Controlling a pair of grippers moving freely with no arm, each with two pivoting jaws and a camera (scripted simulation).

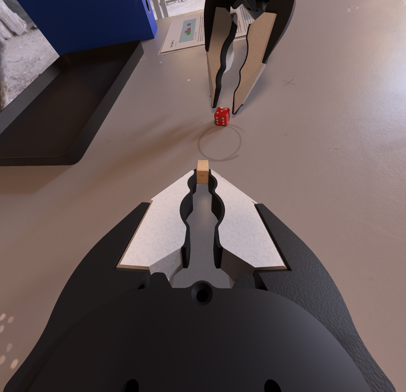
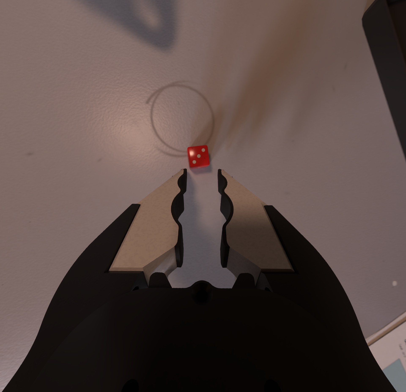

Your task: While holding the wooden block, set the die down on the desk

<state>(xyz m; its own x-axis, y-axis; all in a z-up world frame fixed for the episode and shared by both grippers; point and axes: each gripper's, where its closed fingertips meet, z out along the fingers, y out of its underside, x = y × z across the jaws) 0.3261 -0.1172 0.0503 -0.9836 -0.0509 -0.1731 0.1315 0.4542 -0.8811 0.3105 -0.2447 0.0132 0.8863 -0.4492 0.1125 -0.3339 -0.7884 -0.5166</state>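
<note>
Die [image 2: 198,157] sits free on desk [image 2: 66,117], small, hard, probably slippery; right gripper [image 2: 202,172] released; left gripper [image 1: 202,172] clenches wooden block [image 1: 202,172].

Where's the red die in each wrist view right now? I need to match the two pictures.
Left wrist view: the red die sits on the desk above centre, just below the right tool, whose fingertips stand apart.
Right wrist view: the die lies near centre, just beyond that open tool's tips.
Shared landmark: the drawn circle on the desk; the die rests at its edge in both.
</note>
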